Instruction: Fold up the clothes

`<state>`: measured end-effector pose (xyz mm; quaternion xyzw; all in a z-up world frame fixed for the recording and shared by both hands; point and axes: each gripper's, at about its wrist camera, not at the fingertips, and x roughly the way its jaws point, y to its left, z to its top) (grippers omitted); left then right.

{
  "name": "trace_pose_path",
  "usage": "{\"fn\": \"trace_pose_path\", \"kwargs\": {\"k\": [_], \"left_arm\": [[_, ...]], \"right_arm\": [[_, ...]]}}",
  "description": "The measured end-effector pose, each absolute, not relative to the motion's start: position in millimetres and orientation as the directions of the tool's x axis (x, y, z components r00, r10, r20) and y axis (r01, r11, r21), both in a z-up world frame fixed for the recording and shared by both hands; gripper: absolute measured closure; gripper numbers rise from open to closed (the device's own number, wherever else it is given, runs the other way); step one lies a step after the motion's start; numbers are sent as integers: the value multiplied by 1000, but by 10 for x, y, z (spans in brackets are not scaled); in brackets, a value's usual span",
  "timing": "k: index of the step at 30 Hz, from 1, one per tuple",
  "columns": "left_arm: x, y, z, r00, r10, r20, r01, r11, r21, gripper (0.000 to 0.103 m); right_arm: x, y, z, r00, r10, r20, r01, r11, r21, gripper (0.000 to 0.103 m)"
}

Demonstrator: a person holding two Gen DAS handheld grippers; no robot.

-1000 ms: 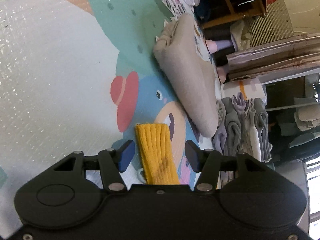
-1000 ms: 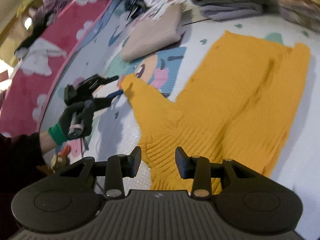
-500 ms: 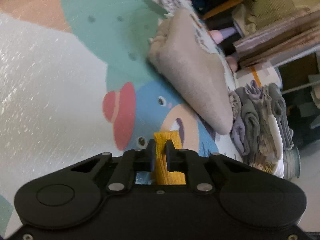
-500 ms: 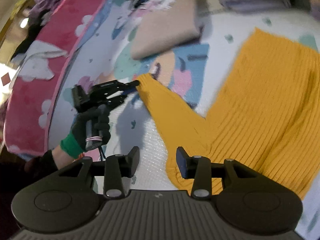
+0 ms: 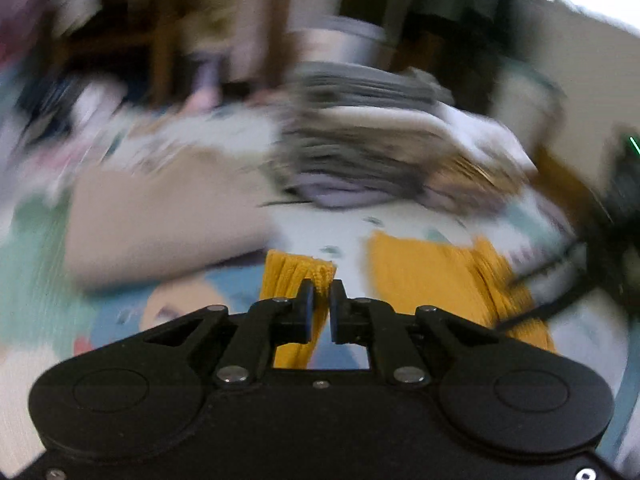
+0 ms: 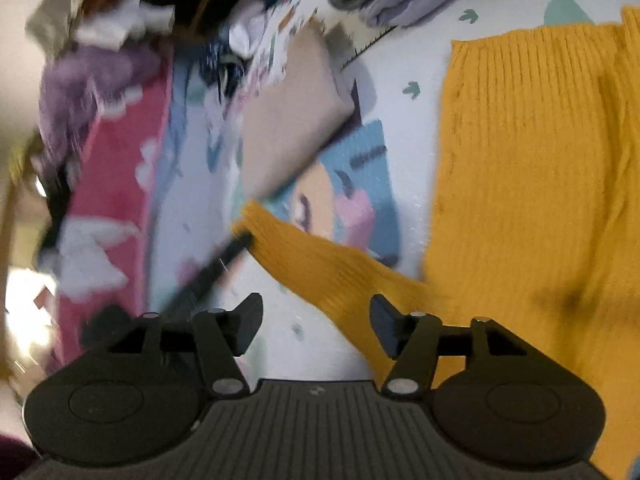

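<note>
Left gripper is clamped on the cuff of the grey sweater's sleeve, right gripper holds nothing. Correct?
Not quite: the sweater is mustard yellow, not grey. The left wrist view shows the left gripper clamped on its cuff; the right gripper, jaws opening, holds nothing.

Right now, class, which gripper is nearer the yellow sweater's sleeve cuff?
Left. The left gripper is shut on the sleeve cuff; the opening right gripper is farther up the sleeve.

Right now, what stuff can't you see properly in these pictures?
- Left wrist view: the folded clothes pile is smeared by motion blur.
- Right wrist view: the left gripper on the yellow sweater's sleeve is a dark streak.
- The sweater's body runs off the right edge.
</note>
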<state>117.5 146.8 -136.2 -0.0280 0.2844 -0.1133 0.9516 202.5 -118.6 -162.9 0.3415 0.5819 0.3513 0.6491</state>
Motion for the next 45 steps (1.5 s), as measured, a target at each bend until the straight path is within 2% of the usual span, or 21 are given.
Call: {"fn": "trace_pose_path", "kwargs": {"k": [3, 7, 8, 11, 12, 13, 14, 15, 16, 22, 24, 26, 31, 39, 45], "left_arm": [[1078, 1013, -1346, 813, -261, -521, 325, 945, 34, 97], [922, 622, -1430, 811, -295, -506, 434, 882, 181, 98], [876, 551, -1453, 810, -305, -501, 456, 865, 209, 98], [746, 358, -1527, 808, -334, -485, 507, 813, 285, 98], [716, 302, -1547, 808, -341, -480, 519, 798, 307, 98], [691, 264, -1557, 806, -349, -478, 530, 785, 321, 98], [668, 230, -1565, 803, -358, -476, 541, 773, 332, 98], [643, 210, -1566, 801, -368, -472, 550, 764, 338, 98], [618, 193, -1565, 799, -379, -468, 559, 756, 342, 98], [502, 486, -1532, 759, -406, -509, 552, 816, 173, 95], [464, 642, -1566, 754, -381, -535, 513, 851, 117, 85], [411, 749, -1632, 738, -368, -566, 489, 869, 71, 63], [387, 785, -1782, 673, -375, -638, 491, 871, 5, 52], [430, 712, -1932, 615, -375, -694, 478, 877, -49, 49], [451, 651, -2047, 586, -360, -726, 471, 881, -56, 49]], "right_arm": [[2093, -1193, -1689, 110, 888, -447, 37, 445, 895, 36], [2116, -1194, -1779, 103, 889, -447, 89, 439, 894, 35], [2111, -1215, -1804, 106, 888, -447, 100, 438, 893, 38], [2099, -1273, -1866, 111, 886, -451, 121, 438, 891, 52], [2097, -1291, -1883, 112, 885, -453, 124, 440, 890, 61], [2092, -1303, -1883, 113, 884, -454, 115, 442, 889, 65], [2084, -1311, -1870, 116, 883, -455, 95, 446, 890, 76], [2077, -1319, -1857, 119, 882, -455, 76, 449, 890, 93], [2075, -1327, -1832, 121, 882, -455, 53, 452, 890, 93], [2117, -1526, -1510, 151, 877, -457, -86, 472, 877, 93], [2135, -1663, -1421, 176, 870, -460, -107, 481, 870, 93], [2147, -1801, -1349, 191, 865, -465, -125, 491, 862, 93], [2106, -2080, -1201, 201, 858, -473, -188, 508, 841, 93], [1946, -2383, -1041, 179, 858, -481, -272, 513, 814, 93], [1876, -2759, -1028, 219, 851, -477, -258, 522, 813, 93]]}}
